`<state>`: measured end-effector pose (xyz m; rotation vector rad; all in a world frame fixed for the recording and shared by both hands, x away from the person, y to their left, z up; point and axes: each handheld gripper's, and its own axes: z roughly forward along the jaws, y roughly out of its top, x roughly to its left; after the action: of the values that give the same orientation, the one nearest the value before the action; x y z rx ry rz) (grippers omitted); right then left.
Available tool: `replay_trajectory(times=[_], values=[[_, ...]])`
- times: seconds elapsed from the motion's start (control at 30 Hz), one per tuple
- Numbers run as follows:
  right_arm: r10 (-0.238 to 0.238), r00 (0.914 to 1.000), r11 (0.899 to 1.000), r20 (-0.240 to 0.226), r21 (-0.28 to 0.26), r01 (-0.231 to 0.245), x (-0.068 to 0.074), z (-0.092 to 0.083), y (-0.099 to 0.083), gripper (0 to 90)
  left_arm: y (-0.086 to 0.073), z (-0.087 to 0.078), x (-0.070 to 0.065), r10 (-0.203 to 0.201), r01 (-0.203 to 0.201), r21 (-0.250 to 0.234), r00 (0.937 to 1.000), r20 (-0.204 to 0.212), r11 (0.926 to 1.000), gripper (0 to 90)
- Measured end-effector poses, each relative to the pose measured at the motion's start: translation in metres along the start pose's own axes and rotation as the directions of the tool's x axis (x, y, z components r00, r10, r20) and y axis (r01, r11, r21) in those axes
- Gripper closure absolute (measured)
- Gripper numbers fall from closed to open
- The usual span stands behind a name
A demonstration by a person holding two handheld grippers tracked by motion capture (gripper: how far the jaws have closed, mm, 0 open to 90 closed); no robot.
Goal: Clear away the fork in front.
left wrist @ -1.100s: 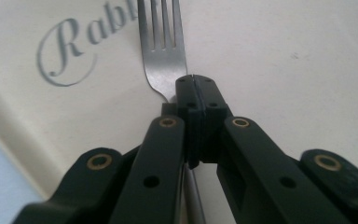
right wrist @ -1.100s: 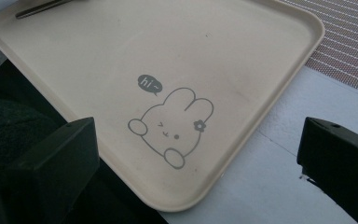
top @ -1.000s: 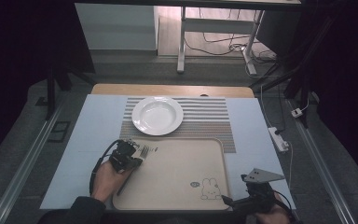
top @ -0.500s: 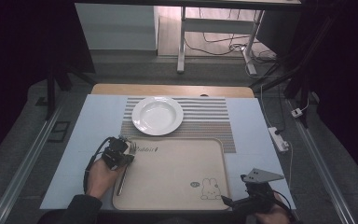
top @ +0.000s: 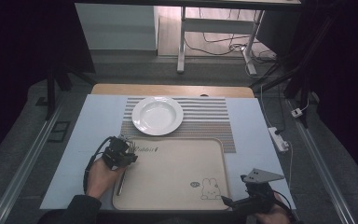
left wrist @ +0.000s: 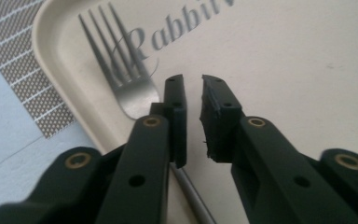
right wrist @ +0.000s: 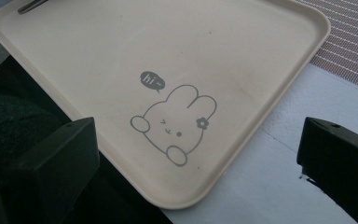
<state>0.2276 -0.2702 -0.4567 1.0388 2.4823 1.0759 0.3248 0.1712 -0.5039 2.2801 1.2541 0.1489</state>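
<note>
Back toward you the left gripper (top: 121, 150) is drawing, having slid off the tray's upper left since a second ago, while the fork (left wrist: 121, 74) is staying put on the cream tray (top: 177, 186). You are now holding those jaws a narrow gap apart, just above the neck of the fork and gripping nothing; the handle is running under the left jaw in the left gripper view. The fork is lying along the tray's left edge, tines toward the plate (top: 157, 115).

You appear to be lining up a pick of the fork. The next move is likely calling for a drop until the jaws are straddling the thin neck, then a firm close, since flat metal on a smooth tray may slip.

The right gripper (top: 242, 201) is waiting wide open by the tray's near right corner, beside the rabbit drawing (right wrist: 175, 123).

Counting: one fork, one tray, one plate, one striped mat (top: 205, 119).
</note>
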Motion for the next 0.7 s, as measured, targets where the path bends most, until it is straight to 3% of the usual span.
replay_trajectory(times=[0.37,0.5,0.7], values=[[0.002,1.0000,1.000,-0.006,0.000,-0.002,0.000,0.000,0.000,0.0,-0.003,-0.012,-0.004,0.024,-0.020,-0.080,0.9989,0.041,0.9966,56.3],[0.004,1.0000,1.000,-0.007,-0.002,-0.004,0.000,0.000,0.000,0.0,-0.005,-0.018,-0.003,0.017,-0.008,-0.120,0.9969,0.076,0.9928,44.3],[0.005,1.0000,1.000,-0.007,-0.002,-0.005,0.000,0.000,0.000,0.0,-0.011,-0.031,-0.004,0.009,0.017,-0.196,0.9911,0.133,0.9804,19.7]])
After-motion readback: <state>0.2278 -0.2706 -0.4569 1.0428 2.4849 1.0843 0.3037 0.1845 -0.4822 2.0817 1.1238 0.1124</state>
